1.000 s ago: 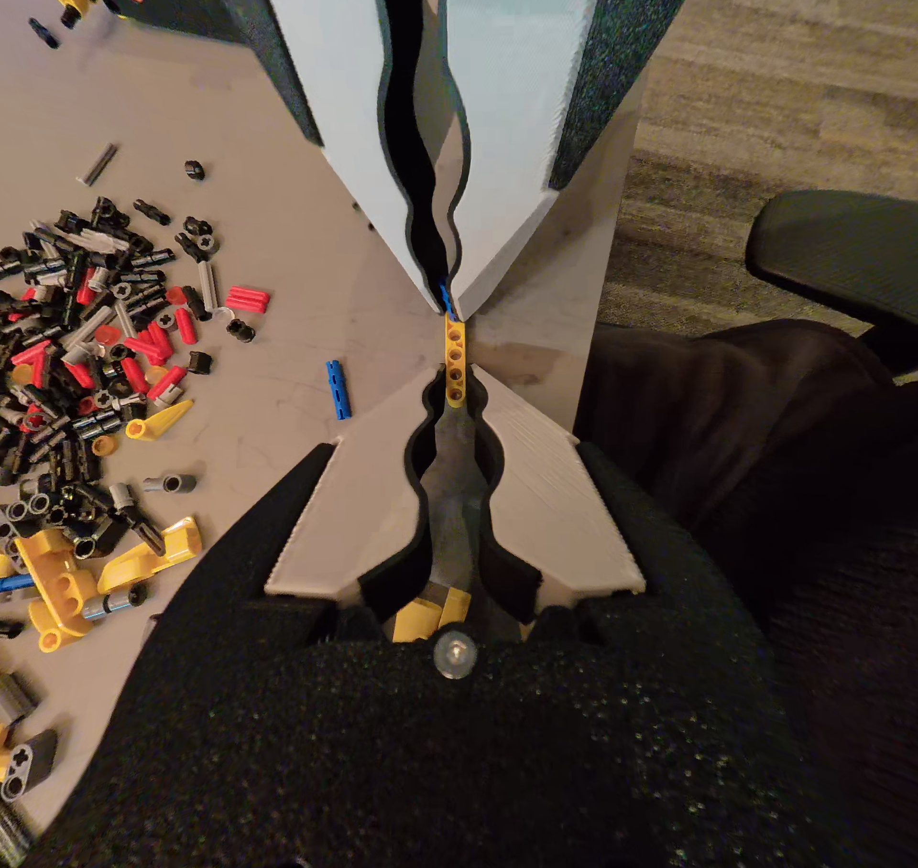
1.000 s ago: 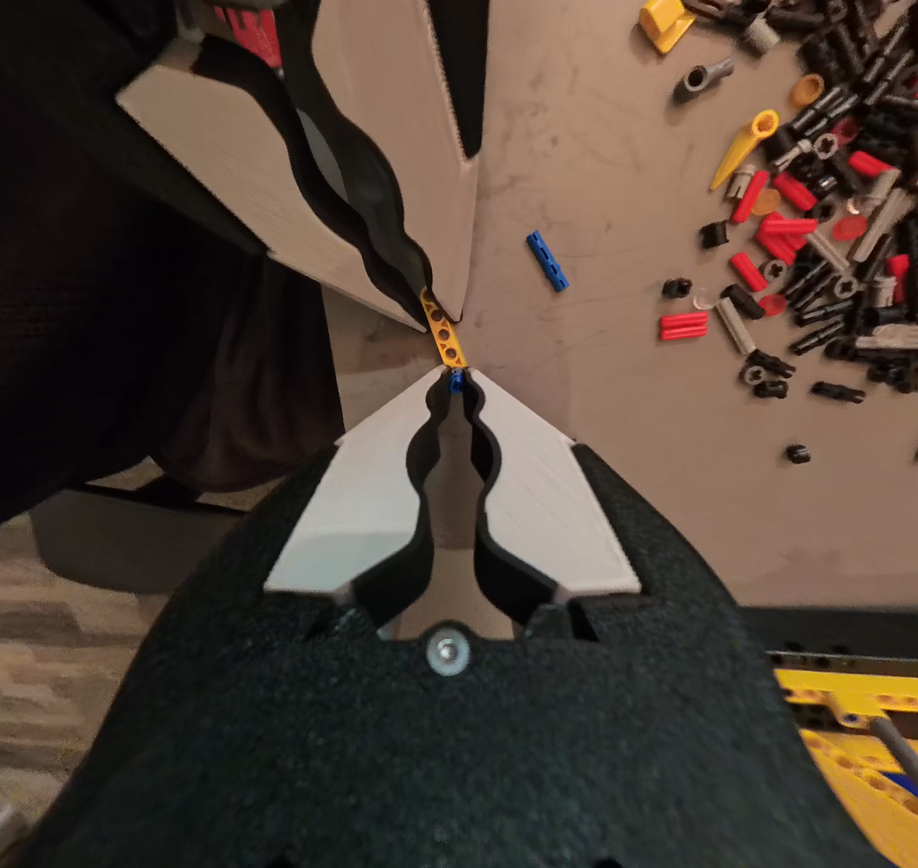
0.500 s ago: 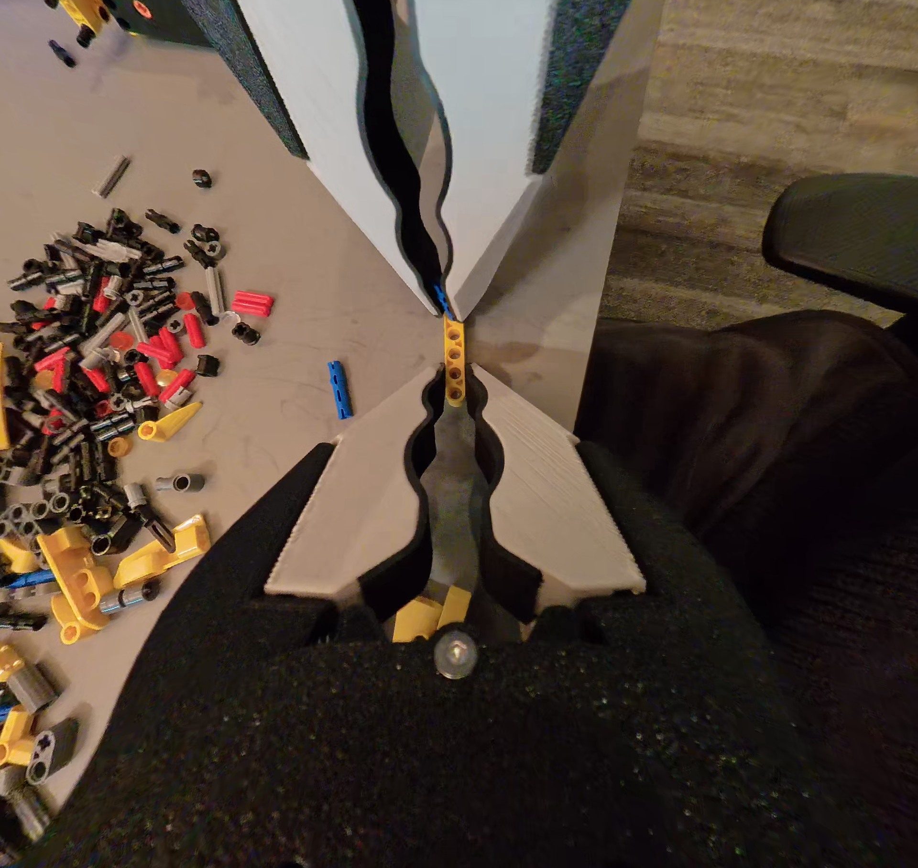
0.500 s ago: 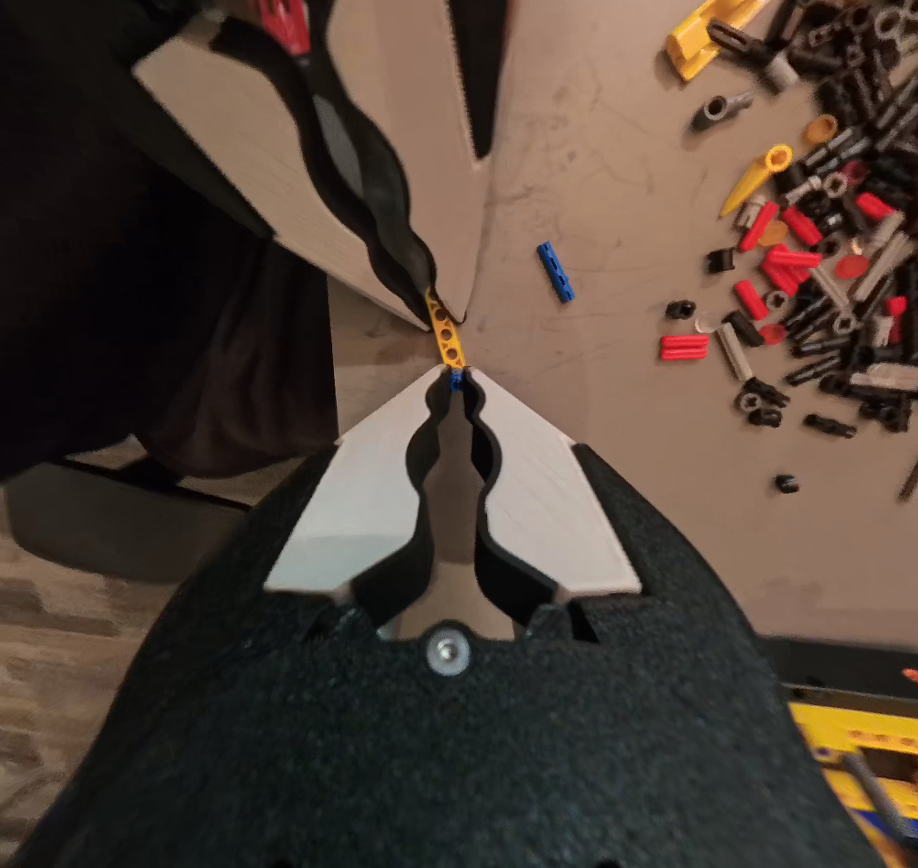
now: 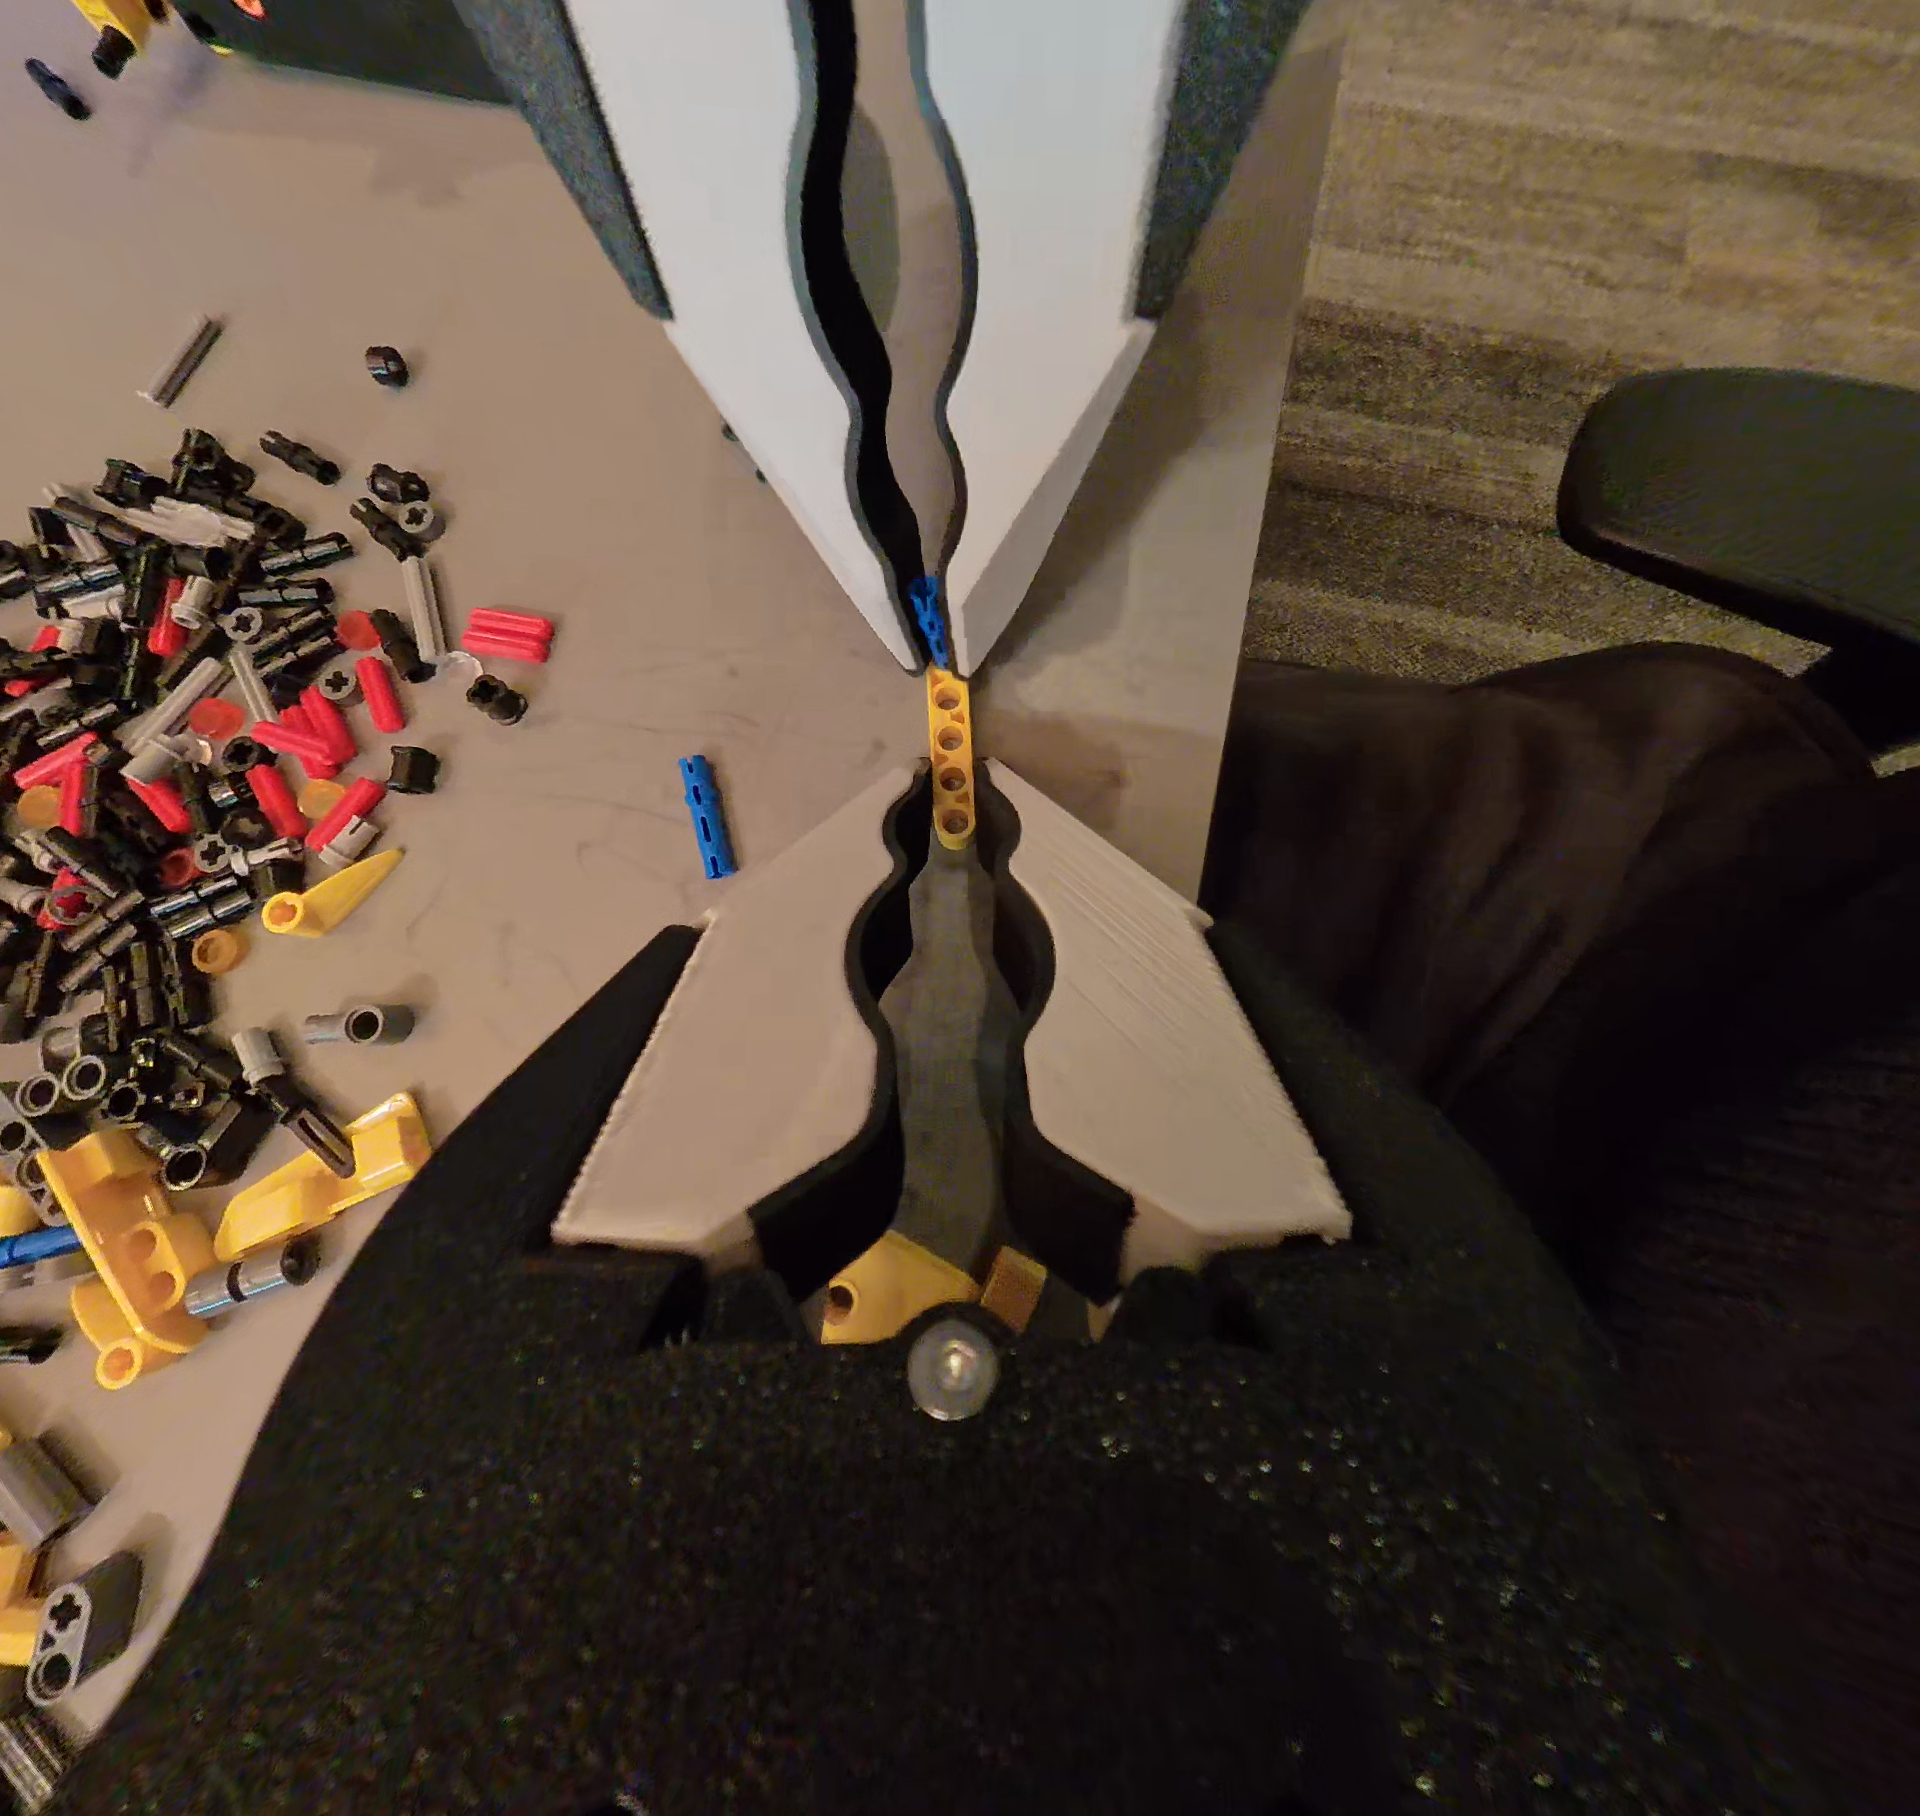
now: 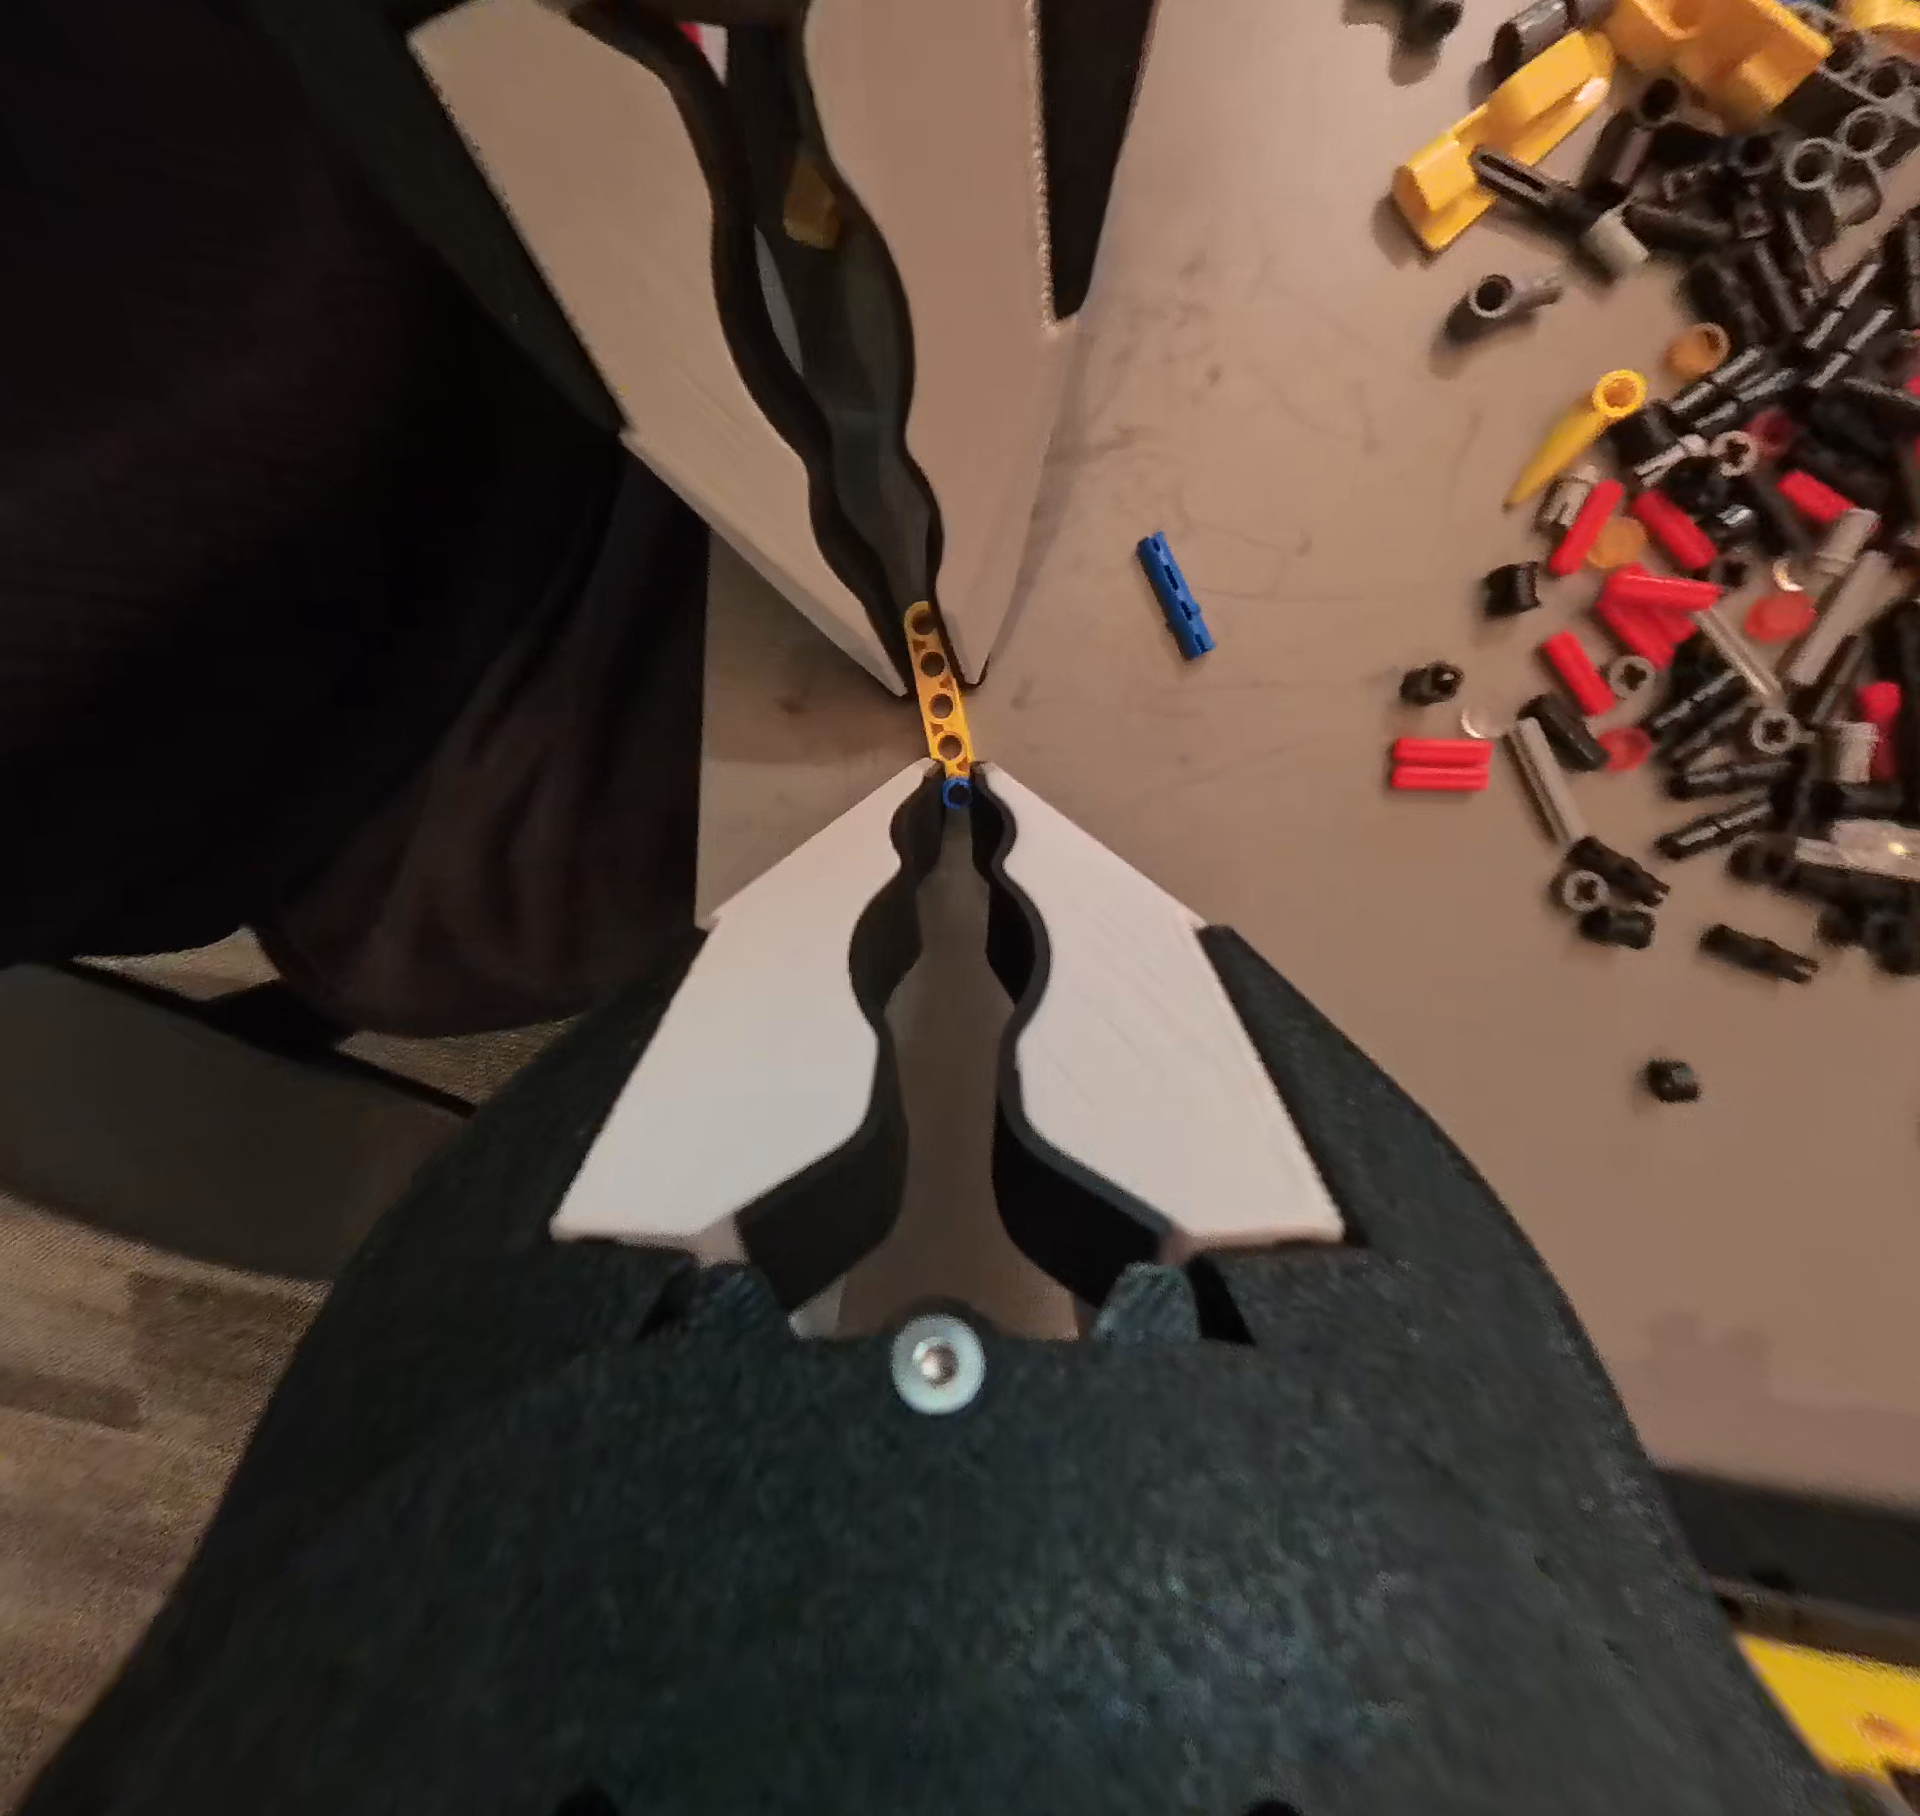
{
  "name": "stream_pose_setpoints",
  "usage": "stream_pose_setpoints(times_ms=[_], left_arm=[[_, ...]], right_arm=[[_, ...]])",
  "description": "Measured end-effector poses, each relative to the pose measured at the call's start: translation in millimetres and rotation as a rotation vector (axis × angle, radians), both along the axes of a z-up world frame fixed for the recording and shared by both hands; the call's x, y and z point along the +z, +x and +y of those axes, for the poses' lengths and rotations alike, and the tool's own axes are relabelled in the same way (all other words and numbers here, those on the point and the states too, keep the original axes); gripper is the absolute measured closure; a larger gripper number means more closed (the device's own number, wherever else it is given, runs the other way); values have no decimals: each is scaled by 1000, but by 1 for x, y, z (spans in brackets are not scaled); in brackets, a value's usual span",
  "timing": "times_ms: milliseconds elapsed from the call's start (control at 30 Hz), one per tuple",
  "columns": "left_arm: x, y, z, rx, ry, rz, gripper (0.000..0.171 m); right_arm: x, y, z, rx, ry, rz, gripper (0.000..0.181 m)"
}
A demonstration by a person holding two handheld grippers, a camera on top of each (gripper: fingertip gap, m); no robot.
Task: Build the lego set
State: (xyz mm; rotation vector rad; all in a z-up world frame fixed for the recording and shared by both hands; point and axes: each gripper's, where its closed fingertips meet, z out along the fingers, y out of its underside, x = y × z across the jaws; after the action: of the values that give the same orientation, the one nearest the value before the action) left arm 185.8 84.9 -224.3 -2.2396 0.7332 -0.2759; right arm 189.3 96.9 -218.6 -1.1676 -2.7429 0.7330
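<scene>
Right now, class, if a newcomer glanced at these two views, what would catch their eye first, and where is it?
First, the two tools meeting tip to tip over the table edge: the left tool is shut on a thin yellow holed beam, while the right tool is shut on a small blue pin at the beam's far end. Next, the heap of loose black, red, grey and yellow building pieces on the beige table, with a lone blue pin lying apart.

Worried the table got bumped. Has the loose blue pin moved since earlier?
No. In the left wrist view the loose blue pin keeps its place below-right of the red block.
</scene>
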Motion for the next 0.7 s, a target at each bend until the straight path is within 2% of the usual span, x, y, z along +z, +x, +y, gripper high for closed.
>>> stream_pose_setpoints(times_ms=[133, 233, 367, 533, 700], left_arm=[[0, 0, 0, 1, -4, -6, 164], [0, -1, 0, 2, 0, -1, 164], [0, -1, 0, 2, -2, -3, 164], [0, -1, 0, 2, -5, -6, 164], [0, -1, -1, 2, -8, -10, 164]], right_arm=[[0, 0, 0, -8, -63, -14, 176], [0, -1, 0, -86, -29, -4, 176], [0, -1, 0, -111, 51, 46, 175], [2, 1, -1, -151, -24, 38, 163], [4, 2, 1, -152, -2, 55, 158]])
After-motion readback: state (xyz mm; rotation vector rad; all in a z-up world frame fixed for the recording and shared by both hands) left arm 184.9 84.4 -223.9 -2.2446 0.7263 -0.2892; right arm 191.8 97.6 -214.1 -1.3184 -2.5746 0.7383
